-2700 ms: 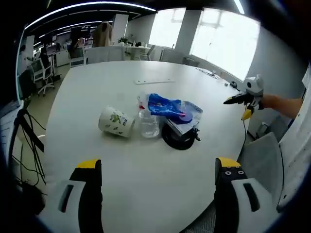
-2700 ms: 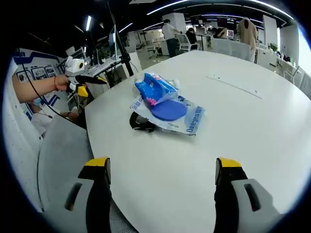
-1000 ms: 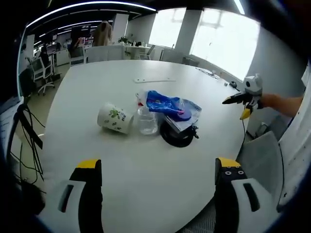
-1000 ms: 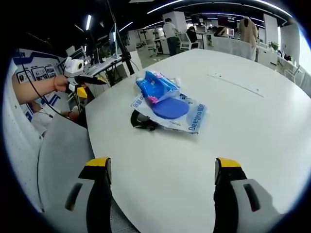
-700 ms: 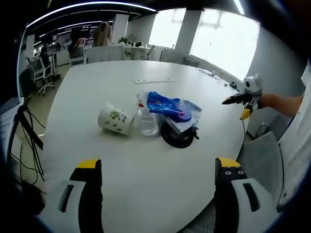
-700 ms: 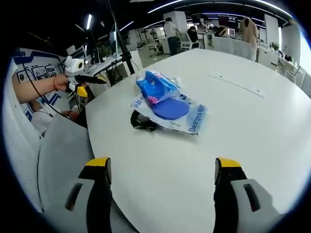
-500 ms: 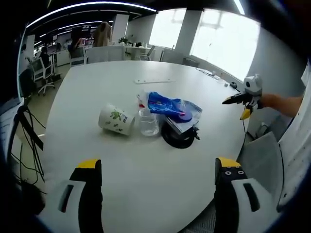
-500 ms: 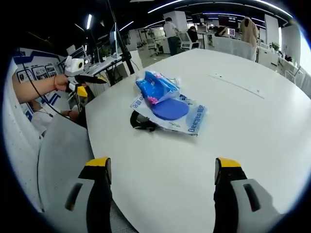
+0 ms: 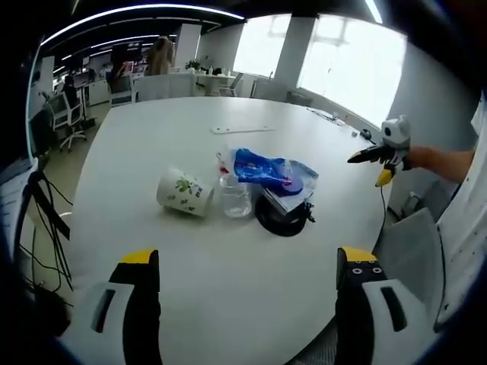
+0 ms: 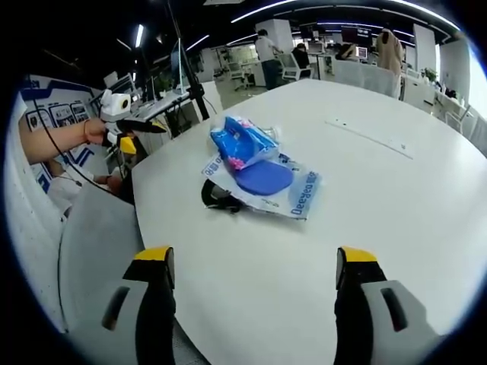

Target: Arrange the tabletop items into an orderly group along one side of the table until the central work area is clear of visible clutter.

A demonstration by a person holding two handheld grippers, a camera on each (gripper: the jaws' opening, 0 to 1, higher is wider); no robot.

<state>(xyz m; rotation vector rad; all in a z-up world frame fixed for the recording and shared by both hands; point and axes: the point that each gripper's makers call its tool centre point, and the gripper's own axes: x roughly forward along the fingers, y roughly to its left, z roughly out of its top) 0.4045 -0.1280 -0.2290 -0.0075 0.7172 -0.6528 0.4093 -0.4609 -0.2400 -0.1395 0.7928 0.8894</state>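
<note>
Unmoved, paper cup point(image 9: 183, 193) lies well beyond left claw point(image 9: 247, 266)

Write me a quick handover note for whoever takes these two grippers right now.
Left gripper and right gripper: both open, empty, hovering short of the clutter.
Mid-table cluster: paper cup on its side, clear cup beside it, blue packet on a flat plastic bag, black round item partly underneath.
Done: nothing is grouped along a side.
Left: move everything to one side.
</note>
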